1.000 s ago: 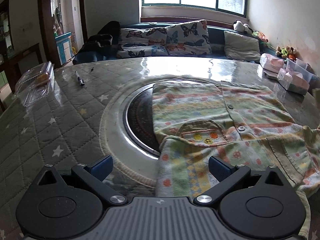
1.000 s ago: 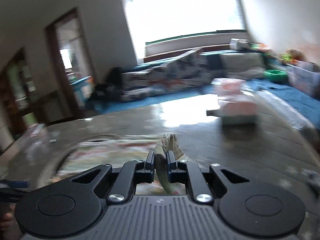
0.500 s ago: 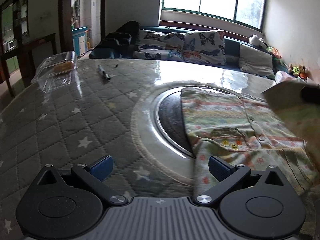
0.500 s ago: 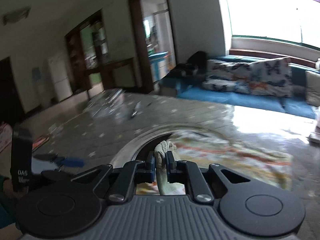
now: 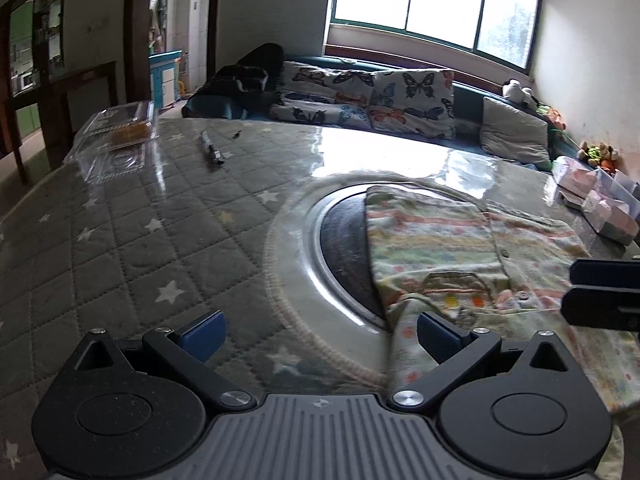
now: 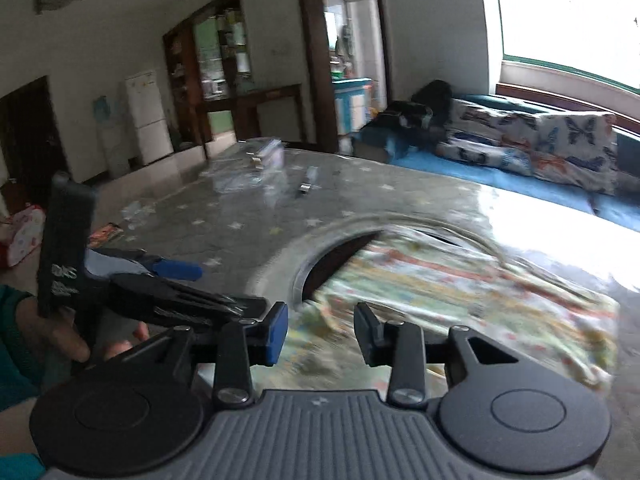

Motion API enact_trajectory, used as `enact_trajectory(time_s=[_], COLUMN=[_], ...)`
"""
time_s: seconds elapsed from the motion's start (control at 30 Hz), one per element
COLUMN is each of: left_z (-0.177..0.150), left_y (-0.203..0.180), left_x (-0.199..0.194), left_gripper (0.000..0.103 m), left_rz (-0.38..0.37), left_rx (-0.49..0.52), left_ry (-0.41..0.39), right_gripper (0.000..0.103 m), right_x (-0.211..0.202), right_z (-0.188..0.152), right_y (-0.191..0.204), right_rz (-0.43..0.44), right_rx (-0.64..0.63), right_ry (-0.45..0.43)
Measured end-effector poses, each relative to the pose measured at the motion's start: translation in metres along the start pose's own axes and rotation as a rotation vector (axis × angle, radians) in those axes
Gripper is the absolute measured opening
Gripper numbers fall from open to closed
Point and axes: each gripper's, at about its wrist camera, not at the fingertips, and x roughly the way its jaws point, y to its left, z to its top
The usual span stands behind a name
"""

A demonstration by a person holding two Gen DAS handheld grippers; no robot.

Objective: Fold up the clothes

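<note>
Your left gripper (image 5: 318, 332) hangs low over the near edge of the bench (image 5: 132, 248), a large surface covered by a grey quilted cloth with pale stars under a glossy clear sheet, and its blue-padded jaws stand wide with nothing between them. The right-hand pad sits just above the near edge of the pale child's shirt (image 5: 452, 248), a soft cotton piece printed with green, orange and yellow stripes and dots, with a small pocket and a row of buttons. That shirt lies spread flat to the right of centre, covering the right half of the round metal-rimmed dark recess (image 5: 344, 244) set into the bench. Your right gripper (image 6: 320, 332) also has its jaws parted and grips nothing; it hovers directly over the near part of the shirt (image 6: 460, 280), which looks blurred in that view. In the left wrist view the right gripper's black body (image 5: 604, 294) enters from the right edge above the shirt. Your left hand (image 6: 60, 332) shows at the left of the right wrist view, wrapped round its handle. Well apart from the shirt, a dark marker pen (image 5: 211, 147) and a clear plastic clamshell box (image 5: 120, 132) rest on the far left of the bench.
</note>
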Motion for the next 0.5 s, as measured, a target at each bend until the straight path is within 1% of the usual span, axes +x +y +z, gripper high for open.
enact_trajectory(time_s=[0.07, 0.2, 0.37, 0.43, 0.5], left_z=[0.001, 0.000, 0.000, 0.000, 0.000], left_y=[-0.009, -0.028, -0.049, -0.054, -0.058], left_x=[0.000, 0.002, 0.008, 0.010, 0.010], left_gripper=[0.103, 0.103, 0.103, 0.103, 0.103], left_rz=[-0.020, -0.057, -0.090, -0.096, -0.098], left_rx=[0.020, 0.064, 0.104, 0.115, 0.125], left_ry=[-0.002, 0.005, 0.024, 0.029, 0.030], right_gripper=[0.037, 0.037, 0.037, 0.036, 0.036], right_x=[-0.009, -0.024, -0.032, -0.038, -0.045], right_z=[-0.010, -0.042, -0.081, -0.090, -0.092], right_y=[-0.015, -0.044, -0.076, -0.084, -0.088], right_rz=[-0.044, -0.119, -0.207, -0.230, -0.246], right_rx=[0.018, 0.090, 0.185, 0.206, 0.211], right_ry=[0.019, 0.088, 0.164, 0.170, 0.164])
